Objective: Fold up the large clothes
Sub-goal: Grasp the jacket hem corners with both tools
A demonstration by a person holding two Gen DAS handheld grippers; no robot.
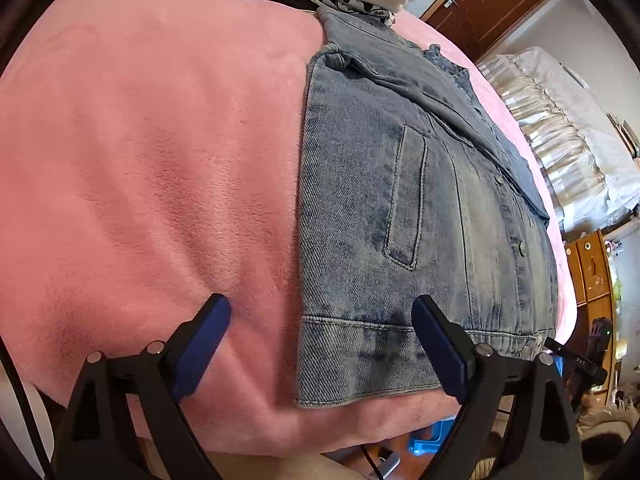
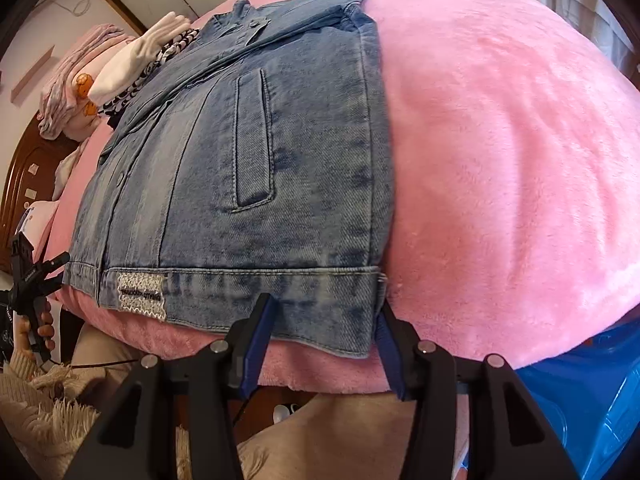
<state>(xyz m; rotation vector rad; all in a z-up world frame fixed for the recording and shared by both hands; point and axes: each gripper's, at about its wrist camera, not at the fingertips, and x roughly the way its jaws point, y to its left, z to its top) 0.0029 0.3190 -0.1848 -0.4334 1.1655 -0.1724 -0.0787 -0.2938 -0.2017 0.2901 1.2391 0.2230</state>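
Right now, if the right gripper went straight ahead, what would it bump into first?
Most likely the jacket: the open right gripper points at its bottom hem near the corner, with the pink blanket underneath. Depth is hard to judge.

A home bedroom. Shown by a bed under a pink plush blanket [image 1: 152, 152], a carved wooden headboard [image 2: 24, 184], folded clothes [image 2: 120, 68] stacked near it, a brown panelled door [image 1: 486, 4] and a wooden cabinet [image 1: 592, 268].
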